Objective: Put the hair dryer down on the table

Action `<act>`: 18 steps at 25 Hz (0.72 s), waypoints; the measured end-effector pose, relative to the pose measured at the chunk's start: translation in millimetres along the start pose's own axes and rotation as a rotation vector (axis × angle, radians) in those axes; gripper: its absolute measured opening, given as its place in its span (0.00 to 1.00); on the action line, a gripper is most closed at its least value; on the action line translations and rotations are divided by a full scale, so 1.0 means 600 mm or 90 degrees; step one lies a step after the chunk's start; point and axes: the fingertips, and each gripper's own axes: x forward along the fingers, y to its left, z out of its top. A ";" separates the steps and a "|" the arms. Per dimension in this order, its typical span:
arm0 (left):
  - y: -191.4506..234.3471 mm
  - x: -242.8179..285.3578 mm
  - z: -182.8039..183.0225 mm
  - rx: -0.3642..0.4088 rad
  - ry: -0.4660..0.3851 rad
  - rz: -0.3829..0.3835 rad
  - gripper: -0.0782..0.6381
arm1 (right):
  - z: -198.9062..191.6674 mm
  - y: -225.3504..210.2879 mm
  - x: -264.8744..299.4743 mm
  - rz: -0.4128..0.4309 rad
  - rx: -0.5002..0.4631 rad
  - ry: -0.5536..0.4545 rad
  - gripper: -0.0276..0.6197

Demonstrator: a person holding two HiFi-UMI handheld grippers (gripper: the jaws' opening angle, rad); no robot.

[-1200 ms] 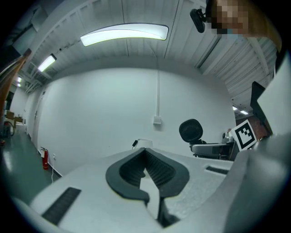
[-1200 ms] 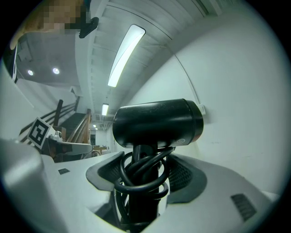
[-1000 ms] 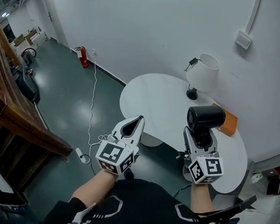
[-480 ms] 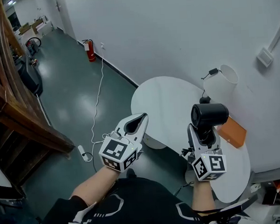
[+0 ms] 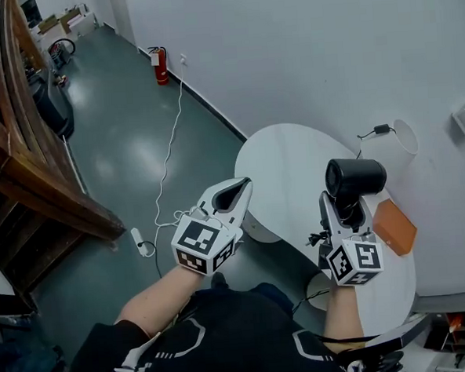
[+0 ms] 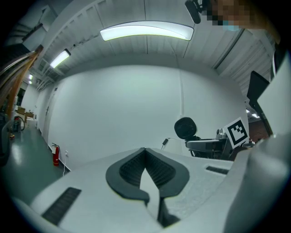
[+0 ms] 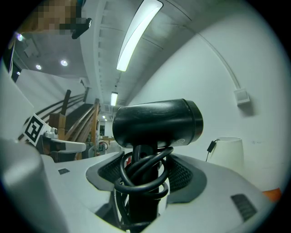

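One hair dryer (image 5: 356, 177) stands clamped in right claw (image 5: 342, 207).

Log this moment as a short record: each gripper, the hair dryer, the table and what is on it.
right gripper: shut on the hair dryer's handle
hair dryer: black, held upright, cord coiled round the handle
left gripper: fingers together, nothing between them
table: white, rounded; hair dryer not yet set down
on the table: orange box; white lamp at the far edge
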 end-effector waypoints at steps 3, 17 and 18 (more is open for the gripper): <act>0.021 0.007 -0.009 -0.016 0.003 0.019 0.12 | -0.007 -0.002 0.034 0.016 -0.008 0.013 0.51; 0.075 0.072 -0.029 -0.036 0.025 0.142 0.12 | -0.054 -0.045 0.205 0.145 -0.034 0.065 0.51; 0.076 0.080 -0.031 -0.037 0.027 0.151 0.12 | -0.059 -0.049 0.216 0.155 -0.037 0.071 0.51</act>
